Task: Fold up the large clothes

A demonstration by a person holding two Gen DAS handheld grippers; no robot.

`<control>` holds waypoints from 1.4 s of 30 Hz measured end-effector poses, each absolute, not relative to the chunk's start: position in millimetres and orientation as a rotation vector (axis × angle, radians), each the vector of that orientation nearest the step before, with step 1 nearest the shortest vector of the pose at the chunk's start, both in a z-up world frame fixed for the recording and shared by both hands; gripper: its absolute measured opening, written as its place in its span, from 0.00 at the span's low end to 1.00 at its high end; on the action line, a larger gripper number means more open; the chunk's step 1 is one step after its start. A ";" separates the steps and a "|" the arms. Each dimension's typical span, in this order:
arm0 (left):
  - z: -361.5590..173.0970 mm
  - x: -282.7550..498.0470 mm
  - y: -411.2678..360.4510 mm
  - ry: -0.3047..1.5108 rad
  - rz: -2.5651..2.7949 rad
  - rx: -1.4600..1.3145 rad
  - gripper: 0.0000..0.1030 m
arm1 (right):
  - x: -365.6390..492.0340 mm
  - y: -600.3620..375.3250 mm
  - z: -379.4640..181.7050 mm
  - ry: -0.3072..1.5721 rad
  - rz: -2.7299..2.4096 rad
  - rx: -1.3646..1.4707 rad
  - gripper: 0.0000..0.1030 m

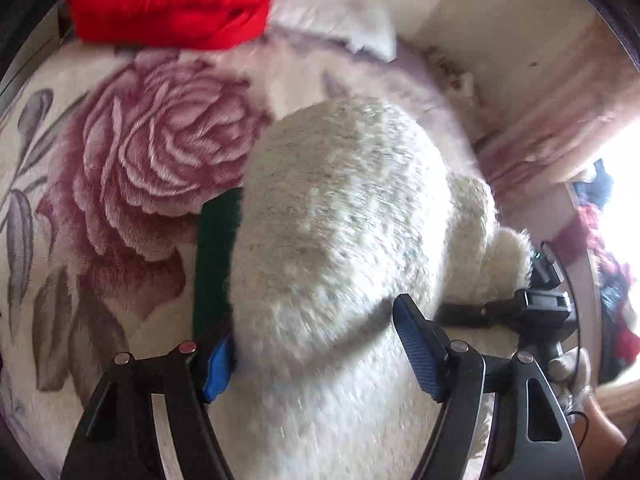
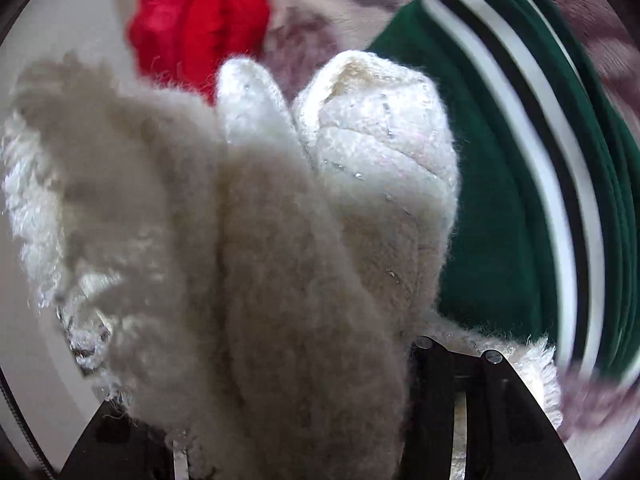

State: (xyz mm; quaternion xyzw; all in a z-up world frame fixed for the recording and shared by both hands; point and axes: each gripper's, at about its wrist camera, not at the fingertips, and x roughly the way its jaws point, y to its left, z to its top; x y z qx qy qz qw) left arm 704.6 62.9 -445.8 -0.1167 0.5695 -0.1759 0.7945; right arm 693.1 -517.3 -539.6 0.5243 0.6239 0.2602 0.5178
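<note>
in the left wrist view the left gripper [image 1: 320, 354] is clamped on a thick bunch of the fluffy white garment [image 1: 340, 208], its blue pads [image 1: 418, 346] pressing into the pile from both sides with the jaws standing fairly wide around the bulk. the garment billows up ahead of the fingers over a rose-patterned blanket [image 1: 132, 152], with a strip of green garment [image 1: 214, 256] beside it and a red garment [image 1: 176, 4] further back (the other gripper's black body shows at the right edge). in the right wrist view the right gripper [image 2: 304, 432] grasps the same white fleece [image 2: 248, 240], which buries its fingertips; the fabric stands in bunched, blurred folds before the green striped garment [image 2: 500, 200] and the red one [image 2: 200, 28].
</note>
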 end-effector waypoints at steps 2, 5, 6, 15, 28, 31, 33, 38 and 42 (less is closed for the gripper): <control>-478.5 716.7 60.3 1.265 -0.344 -0.193 0.66 | 715.4 -517.9 -574.3 1.576 0.564 1.234 0.50; -487.2 718.7 55.9 1.251 -0.343 -0.147 0.66 | 734.3 -516.4 -593.4 1.603 0.620 1.238 0.53; -486.0 718.8 57.0 1.255 -0.349 -0.156 0.67 | 737.1 -515.2 -590.6 1.611 0.637 1.202 0.56; -443.6 695.5 66.4 1.178 -0.260 -0.099 0.78 | 741.5 -544.7 -483.3 1.544 0.320 0.635 0.86; -363.9 579.5 54.9 1.027 -0.117 -0.006 0.97 | 559.2 -507.7 -350.1 1.236 -0.229 0.006 1.00; -330.1 547.0 52.4 1.011 -0.115 -0.001 0.98 | 527.8 -489.1 -311.7 1.186 -0.252 -0.016 1.00; -303.7 524.1 51.9 0.988 -0.123 0.000 0.98 | 499.3 -478.2 -271.9 1.153 -0.257 -0.020 1.00; -225.6 457.9 55.4 0.922 -0.115 0.006 0.98 | 435.7 -463.0 -176.9 1.072 -0.265 -0.035 1.00; -173.6 407.5 57.9 0.884 -0.109 0.001 0.98 | 380.9 -458.9 -99.5 1.019 -0.270 -0.026 1.00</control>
